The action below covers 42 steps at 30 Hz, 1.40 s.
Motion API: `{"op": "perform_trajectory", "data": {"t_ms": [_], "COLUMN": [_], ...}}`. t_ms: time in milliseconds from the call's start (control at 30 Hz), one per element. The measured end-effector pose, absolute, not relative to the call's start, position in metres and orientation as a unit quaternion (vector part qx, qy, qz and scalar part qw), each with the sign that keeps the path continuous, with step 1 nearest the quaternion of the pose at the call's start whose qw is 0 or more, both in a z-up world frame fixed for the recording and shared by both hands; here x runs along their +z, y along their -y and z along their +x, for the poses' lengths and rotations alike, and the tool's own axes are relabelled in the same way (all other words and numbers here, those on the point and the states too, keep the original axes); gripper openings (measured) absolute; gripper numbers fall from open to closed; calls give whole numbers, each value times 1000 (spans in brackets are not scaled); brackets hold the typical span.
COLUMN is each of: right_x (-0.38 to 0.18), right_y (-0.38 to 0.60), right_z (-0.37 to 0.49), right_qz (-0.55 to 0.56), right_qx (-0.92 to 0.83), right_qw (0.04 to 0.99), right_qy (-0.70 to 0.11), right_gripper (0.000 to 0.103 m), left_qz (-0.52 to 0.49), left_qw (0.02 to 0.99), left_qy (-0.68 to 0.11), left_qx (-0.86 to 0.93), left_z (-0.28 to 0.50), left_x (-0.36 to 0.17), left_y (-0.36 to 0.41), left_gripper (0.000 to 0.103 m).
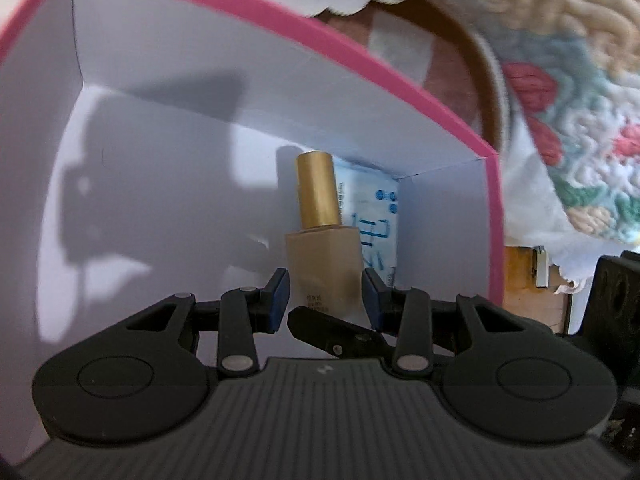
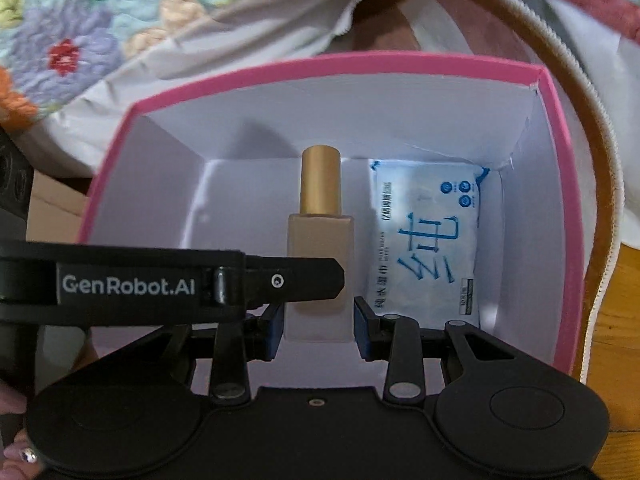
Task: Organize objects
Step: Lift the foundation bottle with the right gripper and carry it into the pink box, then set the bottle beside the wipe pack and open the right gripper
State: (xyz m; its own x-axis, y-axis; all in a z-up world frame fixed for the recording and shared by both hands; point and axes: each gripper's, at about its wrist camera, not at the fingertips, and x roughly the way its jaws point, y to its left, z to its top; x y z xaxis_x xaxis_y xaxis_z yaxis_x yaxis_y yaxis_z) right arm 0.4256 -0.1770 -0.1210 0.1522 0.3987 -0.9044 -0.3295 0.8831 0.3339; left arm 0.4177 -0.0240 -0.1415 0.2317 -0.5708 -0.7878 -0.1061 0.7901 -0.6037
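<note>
A beige bottle (image 1: 320, 256) (image 2: 320, 240) with a gold cap is held upright inside a pink-rimmed white box (image 1: 495, 220) (image 2: 400, 65). My left gripper (image 1: 325, 300) is shut on its lower body, blue pads on both sides. My right gripper (image 2: 318, 328) is shut on the same bottle from another side. One left finger (image 2: 300, 280) crosses in front of the bottle in the right wrist view, and a right finger (image 1: 332, 332) crosses it in the left wrist view. A white and blue wipes pack (image 2: 432, 240) (image 1: 376, 208) lies in the box's corner, to the right of the bottle.
A floral quilt (image 1: 560, 80) (image 2: 80, 20) lies behind the box. A brown bag with a white zip edge (image 2: 600, 160) curves around the box's right side. Wooden surface (image 2: 624, 320) (image 1: 528, 280) shows beside it. A person's fingertip (image 2: 24, 456) holds the right tool.
</note>
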Motion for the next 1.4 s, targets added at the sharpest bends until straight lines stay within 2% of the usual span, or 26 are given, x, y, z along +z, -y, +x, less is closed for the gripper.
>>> {"op": "perform_trajectory", "data": {"t_ms": [67,400,500,733,800,867,933,1100,1300,1400], "right_x": [-129,-136,-131,-108,-100,-90,-80,-65,-44,-19], "right_y": [177,161,160,171,174,181,185,199,197,193], "right_z": [431,441,439,412,402,391,378,355,322,301], "right_qz": [39,-1,-4,-27,-47,-61,-63,21,35,2], "right_qx": [226,197,205,240,238,241,245,256,258,255], "right_qw": [752,761,766,797,806,813,819,818,829,842], "right_qy": [-619,-618,-609,-554,-539,-526,-515,-515,-496,-474], "right_gripper": [41,41,47,40,41,41,41,47,49,57], "left_qz": [-289,-283,-252,-225,-212,-210,-226,-221,-172,-144], "left_qw": [719,728,739,763,773,779,775,793,818,825], "left_qy": [-614,-607,-610,-594,-586,-578,-574,-552,-531,-529], "left_qx": [-152,-149,-137,-121,-117,-119,-135,-132,-140,-136], "left_z": [421,428,434,431,422,409,396,357,311,285], "left_x": [-150,-154,-150,-140,-133,-123,-114,-87,-32,-3], "left_y": [24,24,32,41,38,33,26,12,-1,-7], "left_gripper": [34,33,29,28,30,42,49,49,53,55]}}
